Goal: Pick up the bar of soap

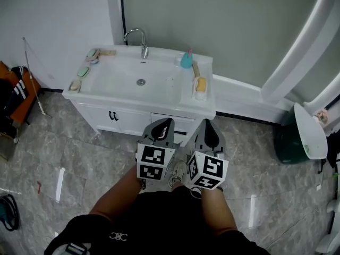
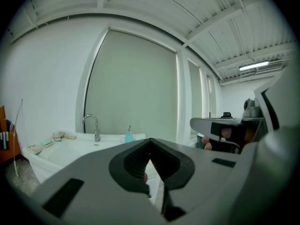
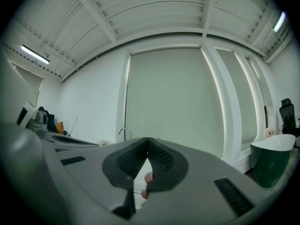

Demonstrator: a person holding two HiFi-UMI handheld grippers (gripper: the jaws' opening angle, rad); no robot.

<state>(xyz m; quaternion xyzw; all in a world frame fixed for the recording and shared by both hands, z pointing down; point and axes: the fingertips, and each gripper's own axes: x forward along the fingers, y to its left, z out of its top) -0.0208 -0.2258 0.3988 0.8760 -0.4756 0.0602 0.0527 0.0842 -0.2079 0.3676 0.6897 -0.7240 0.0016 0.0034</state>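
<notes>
A white sink (image 1: 159, 92) on a cabinet stands ahead of me. On its left rim lie a green bar of soap (image 1: 83, 71), a beige bar (image 1: 75, 85) and a pinkish one (image 1: 93, 53). The right rim holds a yellow bar of soap (image 1: 200, 84), a brush and a teal bottle (image 1: 186, 60). My left gripper (image 1: 163, 123) and right gripper (image 1: 208, 123) hang side by side at waist height, short of the cabinet, both shut and empty. In the left gripper view the shut left gripper (image 2: 150, 142) points over the sink (image 2: 70, 151) with the green bar (image 2: 47, 143) far left. The right gripper (image 3: 148, 140) faces the wall.
A chrome faucet (image 1: 142, 44) rises at the sink's back. A dark green bin (image 1: 289, 142) with a white lid stands at the right on the tiled floor. An orange and black bag (image 1: 13, 97) and a thin pole (image 1: 33, 76) lean at the left wall.
</notes>
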